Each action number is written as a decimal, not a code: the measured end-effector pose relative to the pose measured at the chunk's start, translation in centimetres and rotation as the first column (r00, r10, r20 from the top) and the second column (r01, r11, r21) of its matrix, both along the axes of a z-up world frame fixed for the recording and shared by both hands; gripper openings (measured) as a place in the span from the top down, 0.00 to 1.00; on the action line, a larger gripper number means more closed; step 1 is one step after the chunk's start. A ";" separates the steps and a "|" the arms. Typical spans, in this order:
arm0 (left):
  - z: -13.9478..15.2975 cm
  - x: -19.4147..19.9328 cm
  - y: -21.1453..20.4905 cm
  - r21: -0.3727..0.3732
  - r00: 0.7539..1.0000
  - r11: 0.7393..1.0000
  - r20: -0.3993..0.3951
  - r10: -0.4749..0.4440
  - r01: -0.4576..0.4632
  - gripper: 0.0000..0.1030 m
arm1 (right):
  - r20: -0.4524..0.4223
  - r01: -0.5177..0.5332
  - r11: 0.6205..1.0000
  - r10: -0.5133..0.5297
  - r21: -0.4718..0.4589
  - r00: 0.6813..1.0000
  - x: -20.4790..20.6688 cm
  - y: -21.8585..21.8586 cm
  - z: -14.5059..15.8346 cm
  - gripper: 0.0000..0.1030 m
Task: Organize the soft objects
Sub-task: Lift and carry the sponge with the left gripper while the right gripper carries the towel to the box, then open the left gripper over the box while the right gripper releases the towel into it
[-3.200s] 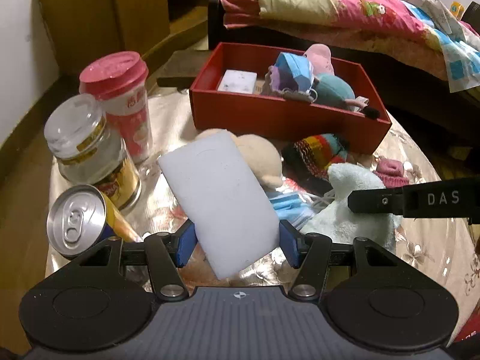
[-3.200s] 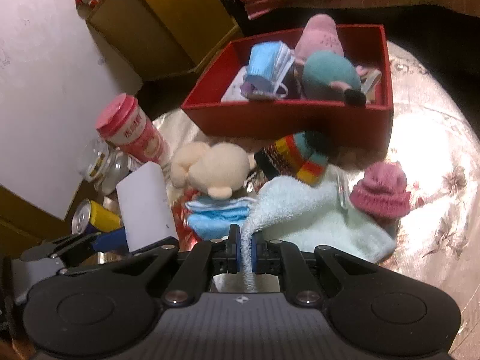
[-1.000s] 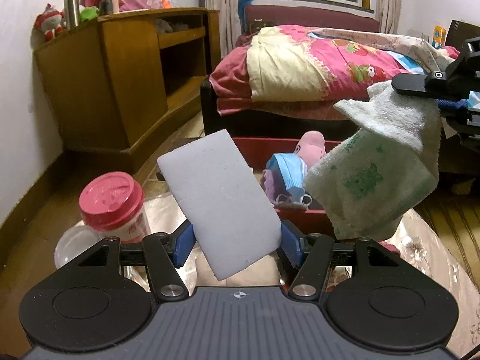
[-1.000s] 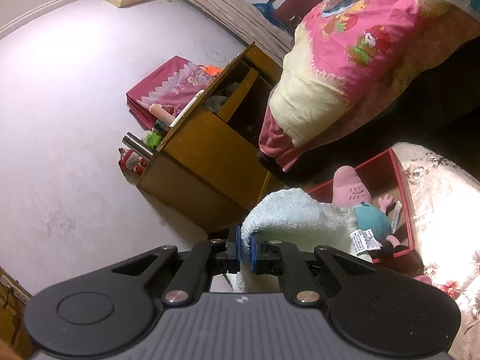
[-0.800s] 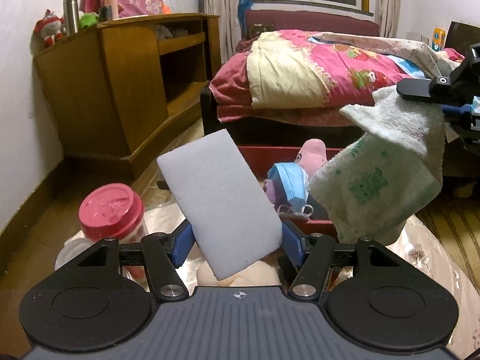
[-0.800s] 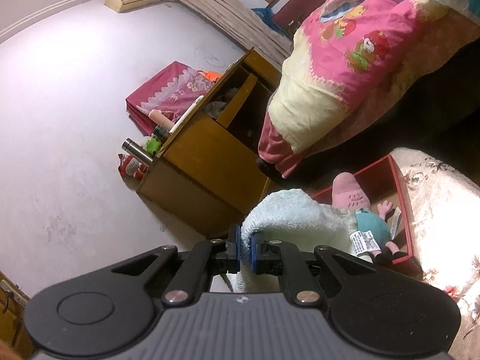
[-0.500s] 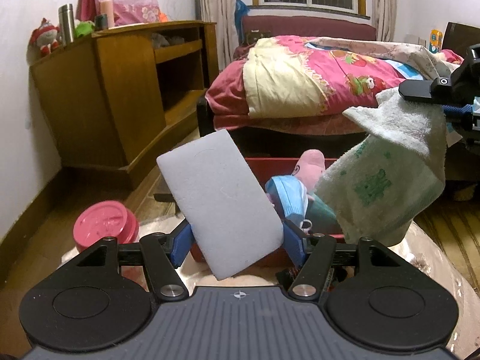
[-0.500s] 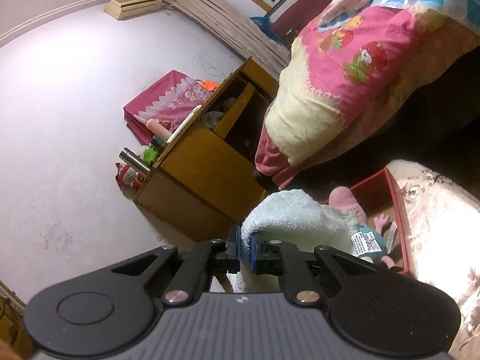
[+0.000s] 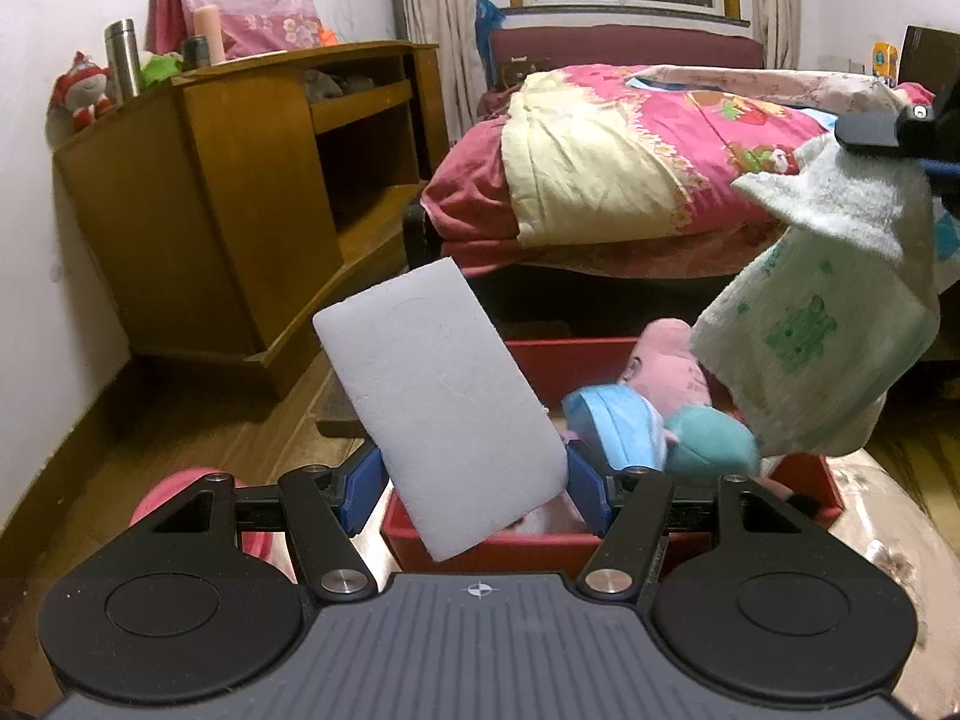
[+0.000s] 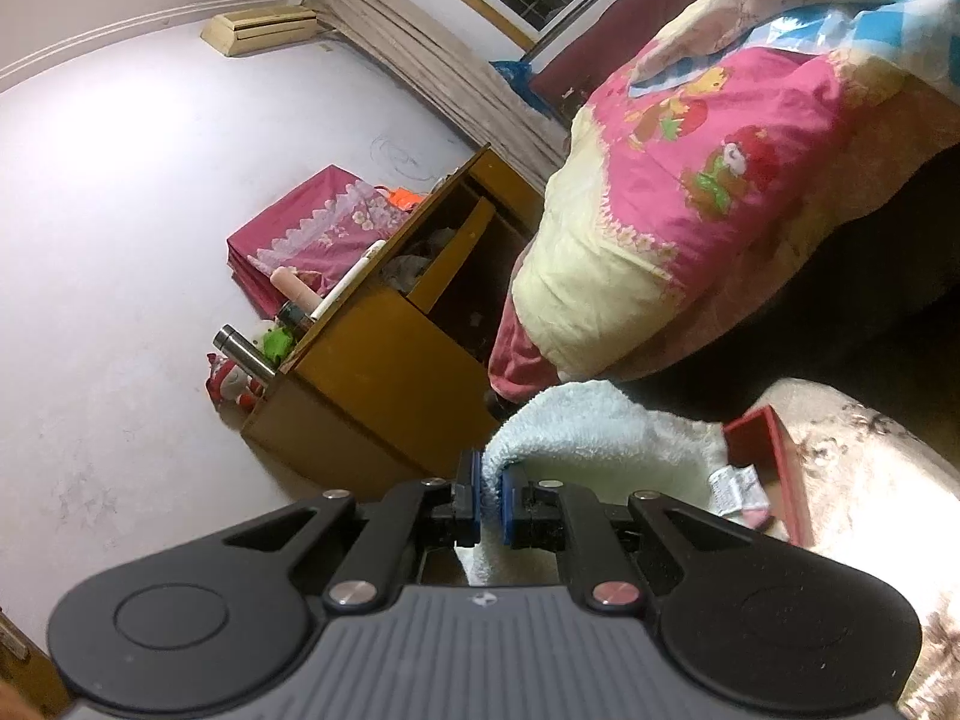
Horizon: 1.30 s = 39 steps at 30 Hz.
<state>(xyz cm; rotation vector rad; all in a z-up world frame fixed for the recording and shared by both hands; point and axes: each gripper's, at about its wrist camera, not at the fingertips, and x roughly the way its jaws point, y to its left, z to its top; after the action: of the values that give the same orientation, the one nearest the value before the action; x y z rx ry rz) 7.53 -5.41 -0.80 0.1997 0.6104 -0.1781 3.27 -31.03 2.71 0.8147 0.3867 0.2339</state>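
My left gripper (image 9: 474, 480) is shut on a white sponge (image 9: 438, 402), which stands tilted between the blue pads above the near left part of the red box (image 9: 480, 546). Inside the box lie a blue face mask (image 9: 618, 426), a pink plush (image 9: 666, 366) and a teal plush (image 9: 708, 444). My right gripper (image 10: 491, 501) is shut on a pale blue towel (image 10: 600, 438). In the left wrist view that towel (image 9: 822, 348) hangs in the air over the box's right side, under the right gripper's finger (image 9: 882, 132).
The box stands on a round table with a shiny flowered cloth (image 9: 888, 528). A pink-lidded cup (image 9: 180, 492) shows low at the left behind my left gripper. Beyond the table are a bed with a pink quilt (image 9: 630, 156) and a wooden cabinet (image 9: 228, 180).
Both grippers moved toward the red box, which now sits lower and nearer in the left view. The hanging towel shifted right. In the right view the box is now mostly hidden behind the towel.
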 end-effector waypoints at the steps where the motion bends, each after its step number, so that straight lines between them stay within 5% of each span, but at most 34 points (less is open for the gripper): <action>1: 0.1 0.5 0.1 -0.003 1.000 1.000 0.004 0.004 -0.004 0.38 | 0.004 -0.004 1.000 0.004 0.002 1.000 0.5 0.2 0.1 1.00; 12: -2.3 5.7 -0.9 0.043 0.998 0.999 -0.062 -0.016 0.018 0.35 | 0.036 -0.071 0.997 0.071 0.006 0.997 5.8 2.8 -0.4 1.00; 26: -6.7 9.2 -1.9 0.085 0.982 0.996 -0.187 -0.010 0.026 0.33 | -0.141 -0.071 0.995 0.061 -0.067 0.988 12.0 3.8 -7.0 1.00; 31: -7.0 9.1 -2.0 0.106 0.982 0.994 -0.189 -0.006 0.027 0.21 | -0.186 -0.114 0.988 0.092 -0.108 0.978 13.5 5.4 -8.4 1.00; 39: -7.1 9.0 -2.0 0.114 0.980 0.993 -0.197 -0.008 0.031 0.21 | -0.283 -0.204 0.969 0.157 -0.143 0.946 15.8 8.3 -10.9 1.00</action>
<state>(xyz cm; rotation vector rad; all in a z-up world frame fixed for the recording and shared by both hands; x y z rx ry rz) 16.57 -7.42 -7.87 0.3039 0.8162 -0.1821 19.02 -22.78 -8.18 0.6424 0.7312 0.2576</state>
